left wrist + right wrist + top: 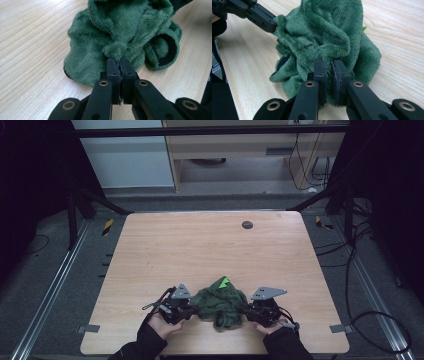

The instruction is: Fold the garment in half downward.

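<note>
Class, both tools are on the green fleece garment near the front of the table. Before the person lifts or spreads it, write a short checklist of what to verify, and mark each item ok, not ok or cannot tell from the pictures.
1. Left tool pinches a tuft of the green fleece garment: ok, jaws closed on the pile.
2. Right tool has fabric between its jaws: ok.
3. The tools hold opposite sides of the garment: ok, seen in the high view.
4. Garment lies flat: not ok, it is bunched in a heap.
5. Which parts are gripped: cannot tell.
6. Table beyond the garment offers room to spread: ok.
</note>
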Demonstrator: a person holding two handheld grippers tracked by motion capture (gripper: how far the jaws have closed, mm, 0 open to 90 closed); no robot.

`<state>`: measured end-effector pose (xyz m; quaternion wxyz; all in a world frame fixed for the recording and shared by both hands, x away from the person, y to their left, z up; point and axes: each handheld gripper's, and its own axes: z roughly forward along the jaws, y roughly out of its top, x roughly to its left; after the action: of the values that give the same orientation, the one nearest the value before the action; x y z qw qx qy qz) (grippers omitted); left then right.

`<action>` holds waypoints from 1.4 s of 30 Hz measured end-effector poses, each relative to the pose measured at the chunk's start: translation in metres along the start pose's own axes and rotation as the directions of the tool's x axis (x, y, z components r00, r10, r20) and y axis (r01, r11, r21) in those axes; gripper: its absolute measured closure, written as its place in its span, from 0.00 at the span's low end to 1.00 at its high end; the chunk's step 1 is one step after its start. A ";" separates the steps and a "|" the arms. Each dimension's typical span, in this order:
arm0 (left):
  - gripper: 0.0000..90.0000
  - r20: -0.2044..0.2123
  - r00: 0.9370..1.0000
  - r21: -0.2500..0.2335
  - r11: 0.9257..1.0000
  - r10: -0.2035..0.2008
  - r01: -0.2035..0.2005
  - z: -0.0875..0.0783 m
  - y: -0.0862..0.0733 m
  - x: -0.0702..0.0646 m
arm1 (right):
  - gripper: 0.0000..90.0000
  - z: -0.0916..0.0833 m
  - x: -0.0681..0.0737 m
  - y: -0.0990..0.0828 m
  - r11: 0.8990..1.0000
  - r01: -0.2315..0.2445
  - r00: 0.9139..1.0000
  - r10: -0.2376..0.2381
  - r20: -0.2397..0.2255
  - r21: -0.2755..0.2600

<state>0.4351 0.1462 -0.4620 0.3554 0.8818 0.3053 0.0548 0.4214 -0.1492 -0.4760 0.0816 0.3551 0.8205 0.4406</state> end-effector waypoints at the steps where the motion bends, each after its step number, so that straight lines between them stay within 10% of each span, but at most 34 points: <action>1: 0.98 0.002 1.000 0.000 1.000 -0.001 0.001 0.001 -0.001 0.000 | 0.92 0.000 0.000 0.000 1.000 -0.004 1.000 0.004 -0.001 0.000; 20: 0.96 0.009 1.000 0.009 1.000 0.001 -0.001 0.002 -0.004 -0.006 | 0.89 -0.002 -0.004 -0.002 0.999 -0.021 1.000 0.020 0.009 0.029; 42: 0.96 0.009 1.000 0.014 1.000 0.010 -0.010 0.001 -0.003 -0.006 | 0.79 -0.019 -0.018 0.039 0.987 -0.068 0.996 0.076 0.050 -0.144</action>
<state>0.4290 0.1436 -0.4635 0.3503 0.8861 0.2994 0.0504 0.4464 -0.1600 -0.4371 0.1136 0.3899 0.7709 0.4906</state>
